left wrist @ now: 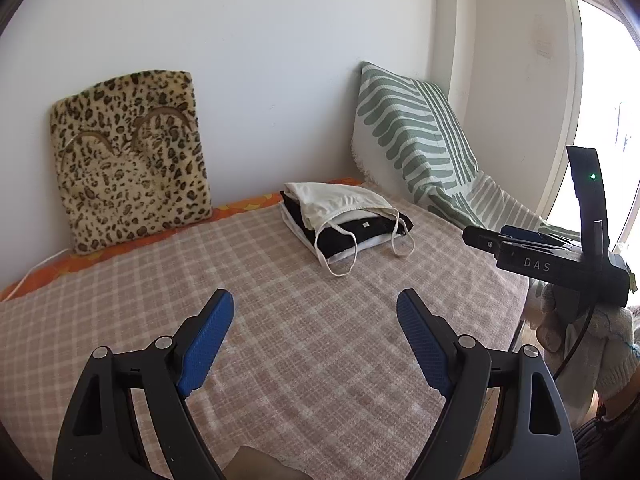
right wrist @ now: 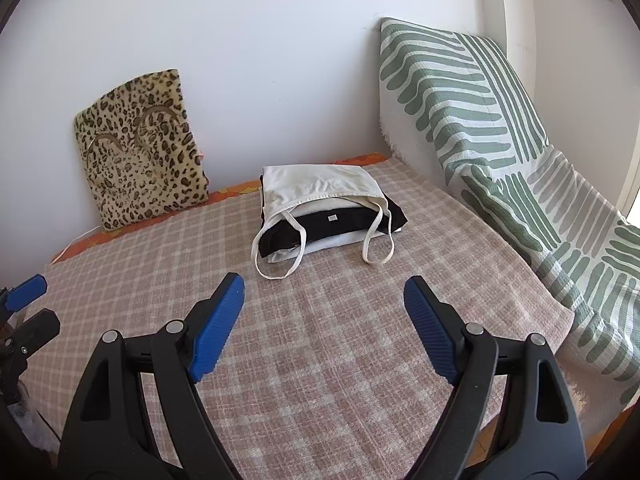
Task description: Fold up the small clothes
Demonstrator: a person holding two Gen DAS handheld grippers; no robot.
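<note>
A small stack of folded clothes (left wrist: 344, 220) lies at the far side of the checked blanket (left wrist: 280, 320). A cream strappy top (right wrist: 320, 190) lies on top, over a black garment (right wrist: 332, 226) and a white one, with its two strap loops hanging toward me. My left gripper (left wrist: 316, 320) is open and empty above the bare blanket, short of the stack. My right gripper (right wrist: 324, 304) is open and empty, also short of the stack. In the left wrist view the right gripper's fingers (left wrist: 520, 236) show edge-on at the right.
A leopard-print cushion (left wrist: 128, 156) leans on the white wall at the back left. A green-and-white striped throw (right wrist: 500, 140) covers a slanted shape on the right. An orange sheet edge (left wrist: 248, 204) shows along the wall. A bright window (left wrist: 608, 120) stands far right.
</note>
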